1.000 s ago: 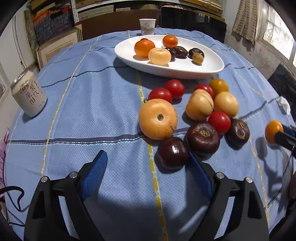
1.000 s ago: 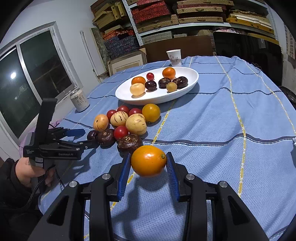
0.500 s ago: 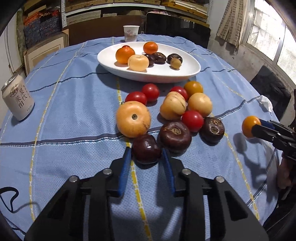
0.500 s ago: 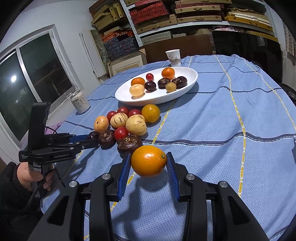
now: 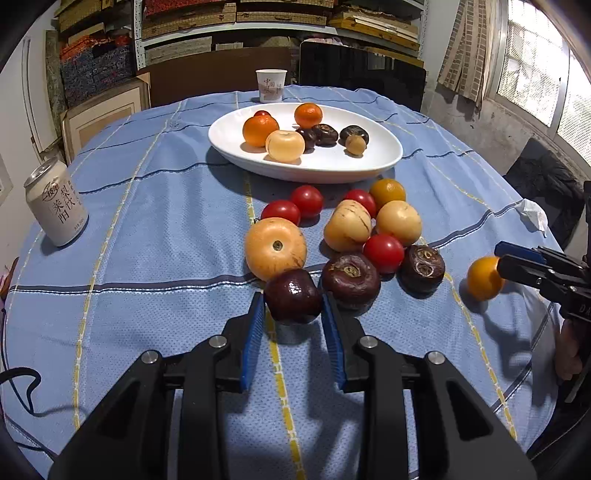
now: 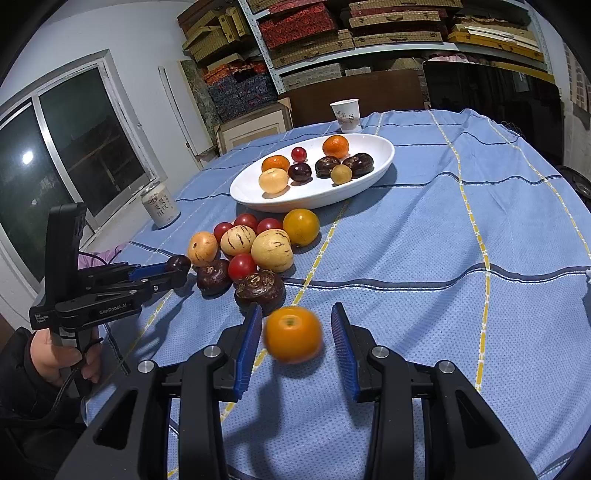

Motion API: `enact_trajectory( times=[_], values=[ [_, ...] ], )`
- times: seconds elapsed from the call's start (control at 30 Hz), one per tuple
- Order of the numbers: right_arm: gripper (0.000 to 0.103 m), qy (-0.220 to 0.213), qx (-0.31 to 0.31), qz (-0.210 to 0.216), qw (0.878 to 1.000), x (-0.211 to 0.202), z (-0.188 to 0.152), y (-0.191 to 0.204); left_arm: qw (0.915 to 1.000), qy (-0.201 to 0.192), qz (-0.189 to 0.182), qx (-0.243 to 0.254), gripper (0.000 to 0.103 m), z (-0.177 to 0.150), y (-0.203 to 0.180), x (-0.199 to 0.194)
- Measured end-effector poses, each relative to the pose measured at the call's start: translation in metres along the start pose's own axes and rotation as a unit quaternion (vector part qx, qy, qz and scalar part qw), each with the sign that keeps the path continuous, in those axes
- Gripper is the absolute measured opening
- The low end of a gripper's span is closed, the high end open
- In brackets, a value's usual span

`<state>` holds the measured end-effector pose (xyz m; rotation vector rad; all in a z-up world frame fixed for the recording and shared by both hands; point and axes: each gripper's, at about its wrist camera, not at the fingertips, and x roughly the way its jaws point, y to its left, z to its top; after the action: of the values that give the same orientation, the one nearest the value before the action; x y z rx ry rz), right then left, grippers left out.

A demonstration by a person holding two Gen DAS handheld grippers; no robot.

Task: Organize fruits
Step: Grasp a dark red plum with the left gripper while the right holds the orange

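Dark plum now pinched between pads of left tongs, which stood wide apart a second ago; jaws narrow, pressing both its sides. Plum sits at near edge of fruit cluster on tabletop, beside big pale-orange fruit.

Right tongs same width as before; orange between pads now blurred, slight gap at right pad, so grip cannot be told.

White plate with fruit farther back. Can far left.

Cluttered storeroom, shelves stacked with boxes, clothed table, barred window
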<state>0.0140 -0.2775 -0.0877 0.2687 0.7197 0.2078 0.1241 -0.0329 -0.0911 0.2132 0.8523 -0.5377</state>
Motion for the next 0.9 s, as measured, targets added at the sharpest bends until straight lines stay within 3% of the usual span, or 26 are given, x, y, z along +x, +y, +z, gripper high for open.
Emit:
enact_trajectory(
  times=[0.27,0.5,0.57,0.73,0.9],
  values=[
    [0.041,0.016,-0.022,-0.003,1.0,0.005,-0.002,0.008,1.0,0.0,0.0,-0.007,0.031,-0.001,0.004,-0.001],
    [0.043,0.051,-0.059,-0.033,0.996,0.021,0.002,0.026,0.9999,0.0,-0.005,-0.01,0.031,-0.001,0.005,0.0],
    [0.048,0.067,-0.061,-0.045,0.995,0.03,0.007,0.029,0.9999,-0.001,-0.005,-0.011,0.031,-0.001,0.005,0.0],
    [0.049,0.073,-0.066,-0.078,0.992,0.044,0.019,0.03,0.9998,-0.003,-0.008,-0.015,0.031,-0.001,0.006,-0.001],
    [0.051,0.078,-0.044,-0.075,0.993,0.051,0.026,0.021,0.9998,-0.002,-0.015,-0.016,0.031,-0.001,0.007,0.0]
  ],
)
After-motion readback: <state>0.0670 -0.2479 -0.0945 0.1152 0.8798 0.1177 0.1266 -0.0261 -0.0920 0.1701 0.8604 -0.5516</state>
